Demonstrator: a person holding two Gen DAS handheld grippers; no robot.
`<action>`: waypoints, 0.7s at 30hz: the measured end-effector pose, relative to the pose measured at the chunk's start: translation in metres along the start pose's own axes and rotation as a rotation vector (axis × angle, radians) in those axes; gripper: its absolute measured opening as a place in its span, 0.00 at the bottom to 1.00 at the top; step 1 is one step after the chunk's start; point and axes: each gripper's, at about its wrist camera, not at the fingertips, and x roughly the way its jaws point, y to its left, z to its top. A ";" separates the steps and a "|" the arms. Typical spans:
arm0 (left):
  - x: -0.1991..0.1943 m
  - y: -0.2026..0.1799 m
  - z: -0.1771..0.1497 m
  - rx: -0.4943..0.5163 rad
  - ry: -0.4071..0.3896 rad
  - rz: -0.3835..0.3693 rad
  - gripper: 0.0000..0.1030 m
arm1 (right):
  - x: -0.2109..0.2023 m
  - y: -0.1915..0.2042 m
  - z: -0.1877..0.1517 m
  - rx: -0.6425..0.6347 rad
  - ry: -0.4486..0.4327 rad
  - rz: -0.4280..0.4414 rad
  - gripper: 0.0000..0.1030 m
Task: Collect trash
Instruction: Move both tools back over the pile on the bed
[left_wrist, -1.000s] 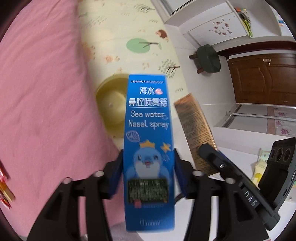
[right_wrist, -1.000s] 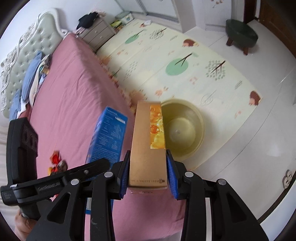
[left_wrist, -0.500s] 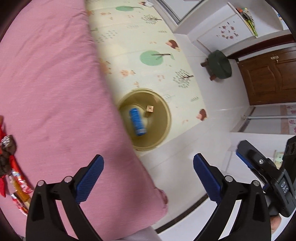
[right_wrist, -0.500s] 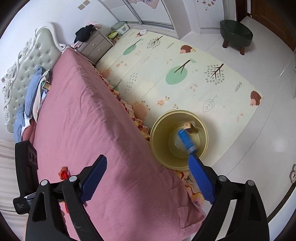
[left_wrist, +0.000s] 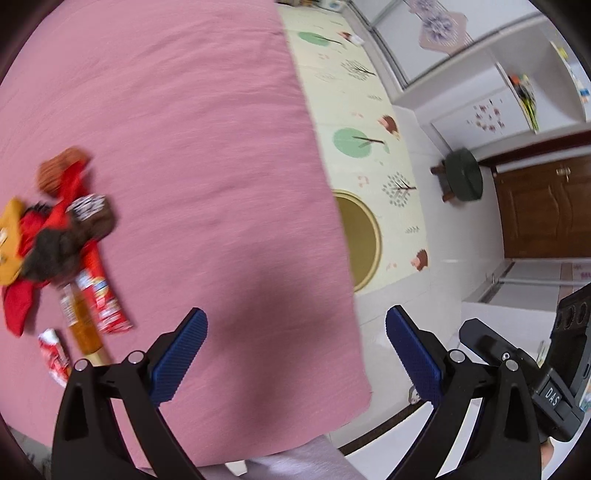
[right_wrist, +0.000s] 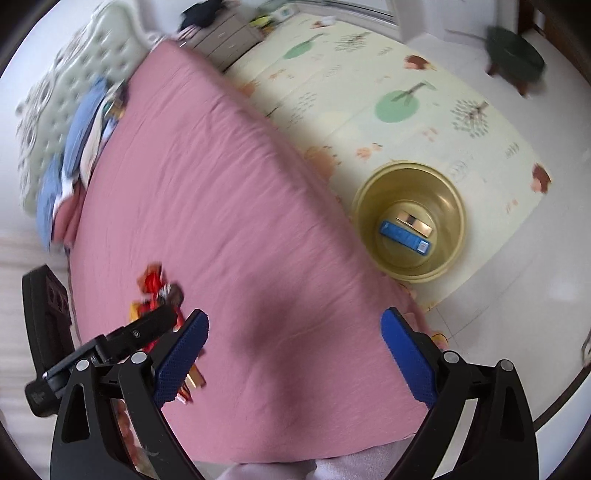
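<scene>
A yellow bin stands on the floor beside the pink bed. In it lie a blue nasal spray box and a gold box. A pile of red, brown and yellow snack wrappers lies on the bed, to the left of my left gripper, which is open and empty. My right gripper hangs over the bed's corner, its jaws opening with nothing between them. The same wrapper pile shows left of it, partly hidden by the other gripper's body. The bin is half hidden behind the bed's edge in the left wrist view.
A patterned play mat covers the floor beyond the bin. A green stool stands near a brown door. Folded clothes lie by the padded headboard, and a dresser stands behind the bed.
Both grippers let go of their boxes, which fell into the yellow bin. Both jaws spread wide, and both views swung from above the bin back over the bed towards the wrapper pile.
</scene>
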 end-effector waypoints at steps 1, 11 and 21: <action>-0.007 0.014 -0.006 -0.007 -0.011 0.017 0.94 | 0.002 0.010 -0.005 -0.022 0.001 -0.006 0.88; -0.047 0.122 -0.054 -0.112 -0.043 0.080 0.94 | 0.037 0.109 -0.058 -0.206 0.067 0.000 0.88; -0.071 0.213 -0.074 -0.172 -0.048 0.113 0.94 | 0.078 0.190 -0.107 -0.303 0.127 0.029 0.87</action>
